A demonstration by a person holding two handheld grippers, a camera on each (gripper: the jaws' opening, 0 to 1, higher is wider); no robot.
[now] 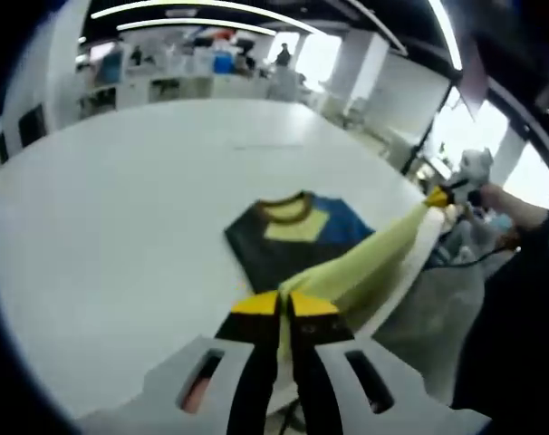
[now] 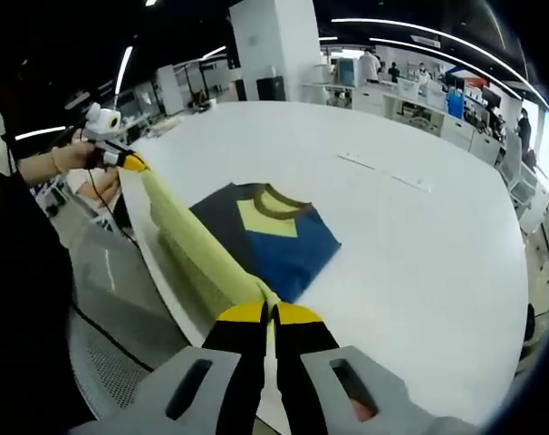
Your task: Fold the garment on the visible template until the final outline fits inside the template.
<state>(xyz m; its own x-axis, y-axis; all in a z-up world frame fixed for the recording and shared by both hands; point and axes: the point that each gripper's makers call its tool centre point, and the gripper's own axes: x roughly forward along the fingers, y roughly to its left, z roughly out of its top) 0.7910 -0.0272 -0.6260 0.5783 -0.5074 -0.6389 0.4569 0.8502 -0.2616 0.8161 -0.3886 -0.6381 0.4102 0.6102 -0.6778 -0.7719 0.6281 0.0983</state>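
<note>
Two claws hold one garment (image 1: pixel 297 237) stretched between them over the near edge of a white table (image 1: pixel 120 227). In the left gripper view the left claw (image 1: pixel 284 304) has its yellow-tipped jaws pressed together on the pale yellow-green hem of the cloth, which comes out right at the jaw tips. From there the yellow-green strip runs up and to the right, taut, to the right claw (image 1: pixel 435 197), seen small at the table's edge and held by a person's hand (image 1: pixel 492 195); its yellow tips are also clamped on the cloth.

In the right gripper view the right claw (image 2: pixel 273 314) is clenched on the other end of the same strip, the fabric pinched just at its tips. The strip runs up and left along the table edge (image 2: pixel 157 272) to the left claw (image 2: pixel 131 163), again gripped in a hand (image 2: pixel 71 159).

Beyond the lifted strip, the rest of the garment (image 2: pixel 274 236) lies flat on the table (image 2: pixel 419 236), near both claws and just past the jaw tips. It shows a dark part, a blue part, a pale yellow patch and a brownish collar on the side away from the claws. Whether a template lies under it I cannot tell. Desks and people stand far behind the table.
</note>
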